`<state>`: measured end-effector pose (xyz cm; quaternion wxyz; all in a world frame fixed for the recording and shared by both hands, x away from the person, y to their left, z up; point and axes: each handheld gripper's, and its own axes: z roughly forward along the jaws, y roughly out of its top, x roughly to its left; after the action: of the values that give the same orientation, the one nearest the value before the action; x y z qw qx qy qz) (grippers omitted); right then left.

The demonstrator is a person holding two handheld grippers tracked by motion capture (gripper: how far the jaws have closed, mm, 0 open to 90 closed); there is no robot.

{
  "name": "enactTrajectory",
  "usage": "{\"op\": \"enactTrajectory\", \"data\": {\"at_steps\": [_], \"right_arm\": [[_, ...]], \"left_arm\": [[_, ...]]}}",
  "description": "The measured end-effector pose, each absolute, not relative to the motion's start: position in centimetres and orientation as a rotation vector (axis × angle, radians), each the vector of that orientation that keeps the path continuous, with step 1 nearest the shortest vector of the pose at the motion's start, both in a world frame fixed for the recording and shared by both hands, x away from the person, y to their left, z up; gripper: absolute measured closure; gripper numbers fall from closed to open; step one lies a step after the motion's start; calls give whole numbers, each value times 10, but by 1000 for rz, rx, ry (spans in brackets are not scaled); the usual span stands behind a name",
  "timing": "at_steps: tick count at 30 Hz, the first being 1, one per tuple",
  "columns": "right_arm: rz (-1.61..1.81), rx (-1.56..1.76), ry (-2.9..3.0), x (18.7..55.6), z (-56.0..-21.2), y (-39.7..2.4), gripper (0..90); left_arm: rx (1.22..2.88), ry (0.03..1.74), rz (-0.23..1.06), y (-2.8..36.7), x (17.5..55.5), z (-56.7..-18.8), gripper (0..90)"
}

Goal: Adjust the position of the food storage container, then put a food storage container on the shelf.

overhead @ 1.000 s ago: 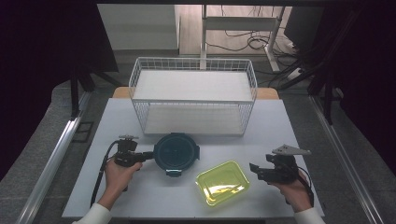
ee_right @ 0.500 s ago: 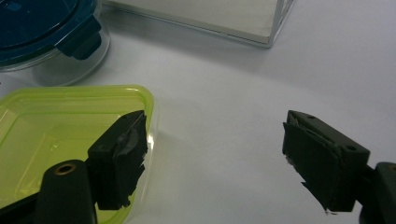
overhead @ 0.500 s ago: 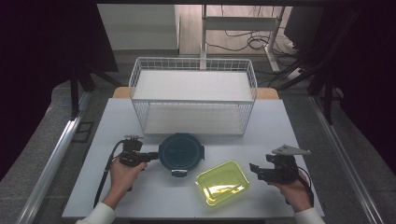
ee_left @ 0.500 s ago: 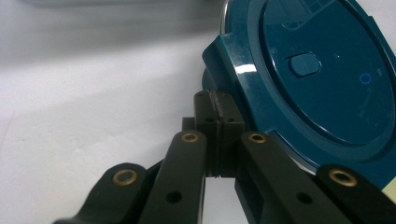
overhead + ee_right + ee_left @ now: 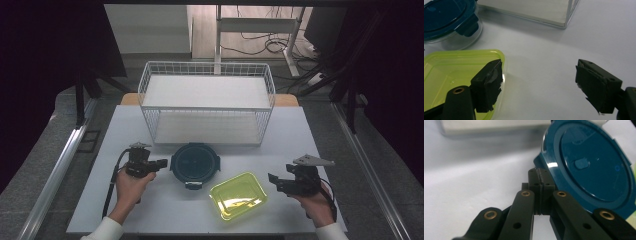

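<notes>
White tabletop (image 5: pixel 320 135): left gripper (image 5: pixel 161 163), jaws together, beside round container (image 5: pixel 195 163); right gripper (image 5: pixel 274 181) agape. A nudge could slide it.

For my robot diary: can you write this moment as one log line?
left claw: shut, beside blue lid | right claw: open, near green tub | basket: behind

Basket (image 5: pixel 207 102): white wire, at the table's far side
Round box (image 5: pixel 195 162): dark blue lid, before the basket
Left gripper (image 5: pixel 161 164): jaws together, just beside the round box
Yellow box (image 5: pixel 238 195): near the front edge
Right gripper (image 5: pixel 273 181): jaws apart, near the yellow box
</notes>
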<state>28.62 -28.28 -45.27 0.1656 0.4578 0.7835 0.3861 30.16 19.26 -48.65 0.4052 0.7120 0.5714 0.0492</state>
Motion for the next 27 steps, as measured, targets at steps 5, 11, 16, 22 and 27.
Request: {"op": "enactTrajectory", "data": {"at_steps": [5,11,16,22,27], "right_arm": [[1136,1310,2220,286,-450,-282,210],[1160,1302,2221,286,-448,-281,204],[1176,1291,2242,286,-447,-279,210],[1168,1278,2257,287,-448,-279,218],[1157,1272,2261,286,-448,-279,218]], "left_arm": [[1769,1371,197,201,289,-474,780],[1764,1340,204,206,281,-463,412],[1765,1311,210,208,278,-459,317],[1781,1322,230,206,278,-459,221],[1779,1319,235,205,278,-458,201]]}}
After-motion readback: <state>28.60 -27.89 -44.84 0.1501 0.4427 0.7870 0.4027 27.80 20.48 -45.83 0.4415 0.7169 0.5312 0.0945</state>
